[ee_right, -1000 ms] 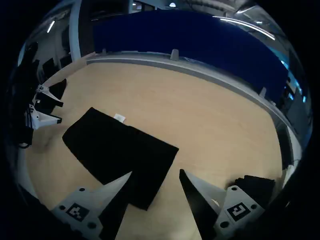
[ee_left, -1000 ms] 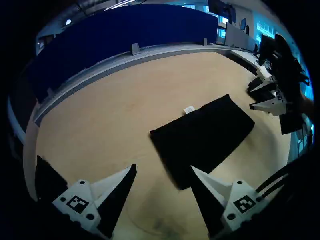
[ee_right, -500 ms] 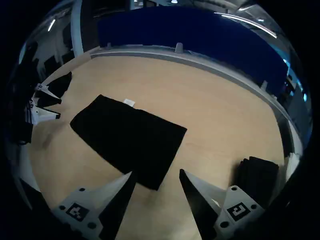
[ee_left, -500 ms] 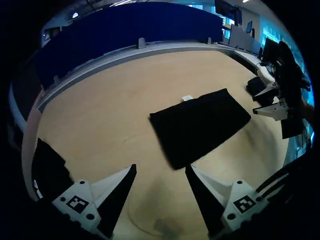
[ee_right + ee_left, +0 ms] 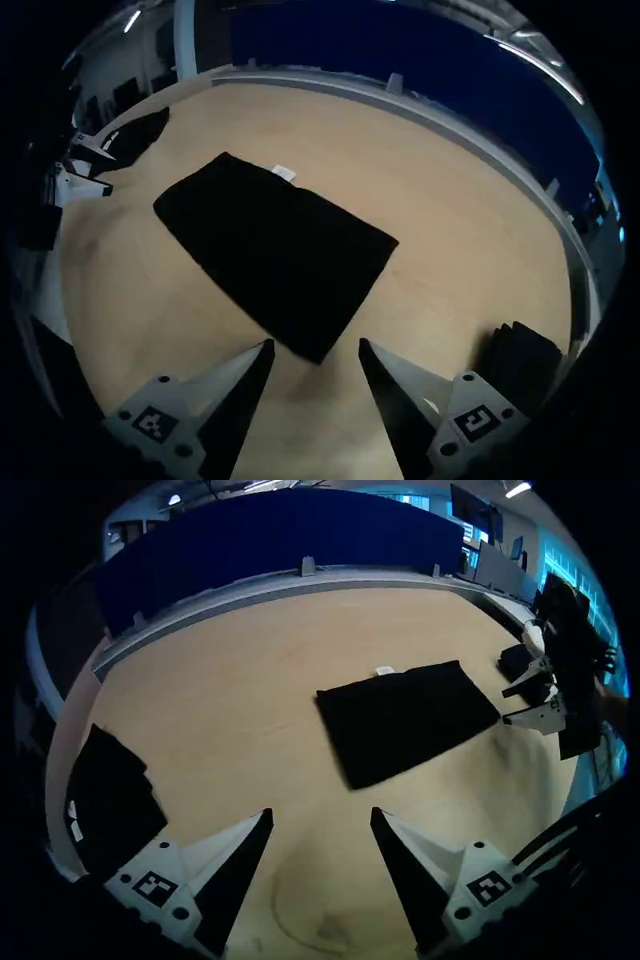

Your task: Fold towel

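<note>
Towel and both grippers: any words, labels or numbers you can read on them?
No readable text.
White tag on the towel: too small to read.
On the left gripper and right gripper: square black-and-white markers, no letters or numbers.

Dark stack (image 5: 112, 796) at the left edge of the desk (image 5: 240, 688): lower part hidden behind a finger of the left gripper (image 5: 320, 812). Second dark stack (image 5: 524, 360) at the desk's right edge: partly covered by the right gripper (image 5: 314, 342), its layers indistinct. White tag (image 5: 284, 172) on the towel (image 5: 272, 248): too small to show any marking.
</note>
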Demonstrator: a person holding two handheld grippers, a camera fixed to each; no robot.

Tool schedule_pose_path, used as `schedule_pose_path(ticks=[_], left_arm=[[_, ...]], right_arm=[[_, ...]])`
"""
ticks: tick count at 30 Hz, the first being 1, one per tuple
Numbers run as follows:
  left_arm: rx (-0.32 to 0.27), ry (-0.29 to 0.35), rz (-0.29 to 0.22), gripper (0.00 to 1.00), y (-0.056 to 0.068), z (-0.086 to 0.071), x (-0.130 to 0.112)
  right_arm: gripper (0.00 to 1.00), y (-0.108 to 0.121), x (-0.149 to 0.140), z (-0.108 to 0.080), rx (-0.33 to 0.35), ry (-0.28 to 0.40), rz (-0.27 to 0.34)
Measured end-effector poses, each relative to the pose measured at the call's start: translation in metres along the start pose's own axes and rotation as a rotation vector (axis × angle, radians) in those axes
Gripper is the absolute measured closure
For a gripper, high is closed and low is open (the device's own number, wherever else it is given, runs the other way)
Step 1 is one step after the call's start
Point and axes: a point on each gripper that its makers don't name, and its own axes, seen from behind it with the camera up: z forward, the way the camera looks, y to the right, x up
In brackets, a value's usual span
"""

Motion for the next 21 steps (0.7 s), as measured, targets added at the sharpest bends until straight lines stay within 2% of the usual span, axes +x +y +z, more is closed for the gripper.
schedule_pose_path(ticks=[11,17,21], left_arm=[[0.022,-0.001,-0.031,0.10,-0.005,-0.015,-0.011],[0.027,0.000,-0.046,0.10,-0.005,-0.021,-0.015],[0.032,-0.001,-0.058,0.10,-0.006,-0.026,-0.018]], right_arm=[[0.24,-0.002,-0.010,0.008,0.026,-0.033,-0.048],[0.38,0.000,-0.013,0.013,0.028,-0.044,-0.067],[0.51,-0.001,-0.015,0.015,0.035,-0.052,-0.071]])
